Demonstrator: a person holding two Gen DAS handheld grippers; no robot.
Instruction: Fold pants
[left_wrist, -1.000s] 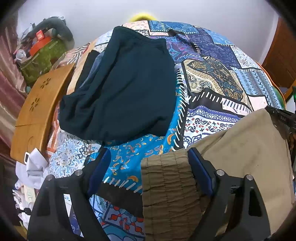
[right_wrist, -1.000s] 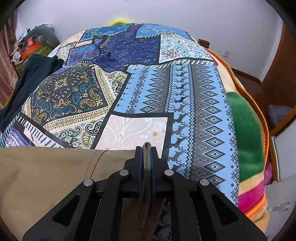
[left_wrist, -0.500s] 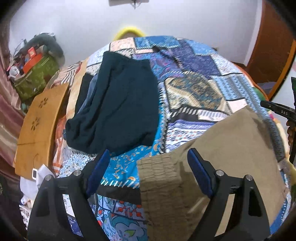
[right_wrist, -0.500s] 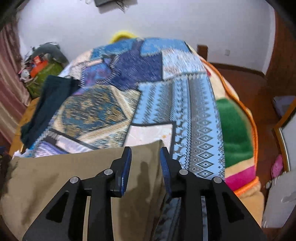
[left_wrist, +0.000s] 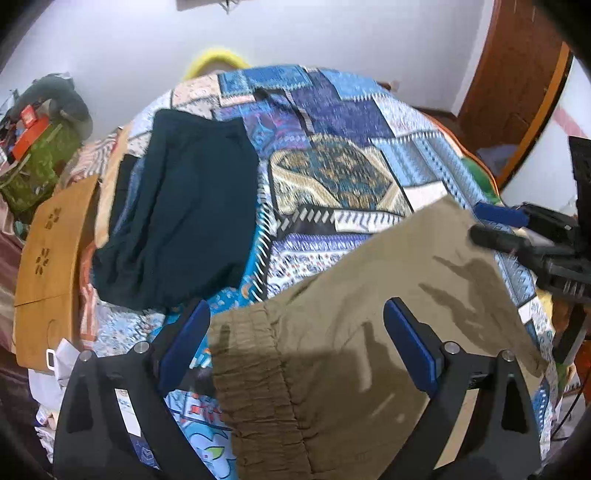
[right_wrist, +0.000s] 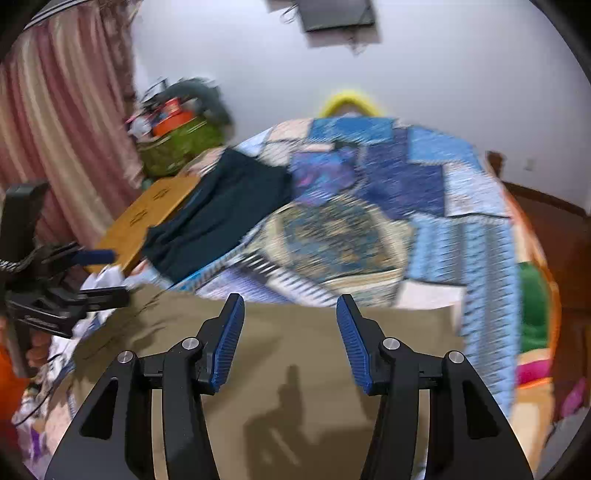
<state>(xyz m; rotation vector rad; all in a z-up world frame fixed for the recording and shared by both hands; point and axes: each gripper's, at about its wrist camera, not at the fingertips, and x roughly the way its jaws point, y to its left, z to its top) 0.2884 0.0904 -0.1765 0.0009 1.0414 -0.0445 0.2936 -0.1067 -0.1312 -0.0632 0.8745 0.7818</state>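
Both jaws wide open, nothing gripped: left gripper (left_wrist: 295, 339) sits over the elastic waistband end of the khaki pants (left_wrist: 388, 314), right gripper (right_wrist: 290, 332) over the other end. Pants lie flat on the patchwork bedspread (left_wrist: 332, 166), long axis running gripper to gripper; dark folded garment (left_wrist: 177, 210) well off to the left

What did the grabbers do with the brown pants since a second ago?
The right hand-held gripper let go of the khaki pants, opened wide and lifted away. The left hand-held gripper rose too, open as before. The dark pants stayed on the patchwork bedspread.
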